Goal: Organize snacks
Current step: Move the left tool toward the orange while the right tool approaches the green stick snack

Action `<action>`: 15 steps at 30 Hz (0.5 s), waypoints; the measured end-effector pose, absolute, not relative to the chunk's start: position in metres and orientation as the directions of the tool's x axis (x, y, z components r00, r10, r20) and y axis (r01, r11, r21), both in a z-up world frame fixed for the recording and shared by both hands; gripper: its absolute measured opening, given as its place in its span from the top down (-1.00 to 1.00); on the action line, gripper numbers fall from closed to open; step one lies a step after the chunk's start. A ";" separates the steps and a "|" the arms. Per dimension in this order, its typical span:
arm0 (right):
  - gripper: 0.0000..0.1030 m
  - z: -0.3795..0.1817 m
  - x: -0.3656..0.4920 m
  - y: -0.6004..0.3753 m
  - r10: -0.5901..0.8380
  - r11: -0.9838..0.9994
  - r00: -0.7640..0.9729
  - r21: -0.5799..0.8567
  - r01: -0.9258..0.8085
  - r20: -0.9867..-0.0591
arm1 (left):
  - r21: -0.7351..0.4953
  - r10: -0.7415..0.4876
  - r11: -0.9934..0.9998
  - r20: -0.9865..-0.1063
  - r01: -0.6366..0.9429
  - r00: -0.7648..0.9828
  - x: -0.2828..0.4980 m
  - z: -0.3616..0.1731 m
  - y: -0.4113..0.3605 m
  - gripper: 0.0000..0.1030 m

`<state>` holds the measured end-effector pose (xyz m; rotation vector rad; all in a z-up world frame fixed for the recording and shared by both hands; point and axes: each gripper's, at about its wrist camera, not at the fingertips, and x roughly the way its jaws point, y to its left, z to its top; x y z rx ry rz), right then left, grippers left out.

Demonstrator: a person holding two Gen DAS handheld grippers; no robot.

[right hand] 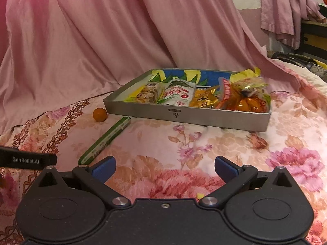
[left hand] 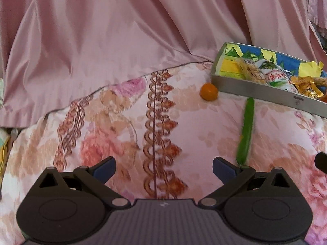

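Observation:
A grey metal tray (right hand: 204,117) with a colourful lining holds several snack packets (right hand: 177,96). It also shows in the left wrist view (left hand: 255,90) at the right. A small orange fruit (right hand: 99,114) and a long green snack stick (right hand: 106,139) lie on the floral bedspread just left of the tray. They also show in the left wrist view: the fruit (left hand: 208,91) and the stick (left hand: 245,130). My left gripper (left hand: 164,169) is open and empty, left of the stick. My right gripper (right hand: 165,168) is open and empty, in front of the tray.
Pink satin cloth (right hand: 92,40) drapes up behind the bedspread (right hand: 184,149). The other gripper's black body (right hand: 26,160) shows at the left edge of the right wrist view. Furniture and hanging cloth (right hand: 286,10) stand at the far right.

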<state>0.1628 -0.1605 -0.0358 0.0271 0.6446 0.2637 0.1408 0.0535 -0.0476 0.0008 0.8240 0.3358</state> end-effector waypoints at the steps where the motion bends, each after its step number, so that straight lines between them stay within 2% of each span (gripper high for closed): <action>1: -0.99 -0.036 0.166 -0.158 0.252 0.966 0.764 0.103 -0.239 -0.594 | 0.135 0.298 0.946 -0.718 -0.294 0.630 0.146 -0.048 0.056 -0.99; 15: -0.99 -0.041 0.214 -0.110 0.281 0.946 0.727 0.055 -0.319 -0.627 | 0.151 0.288 0.954 -0.700 -0.259 0.653 0.197 -0.055 0.071 -0.99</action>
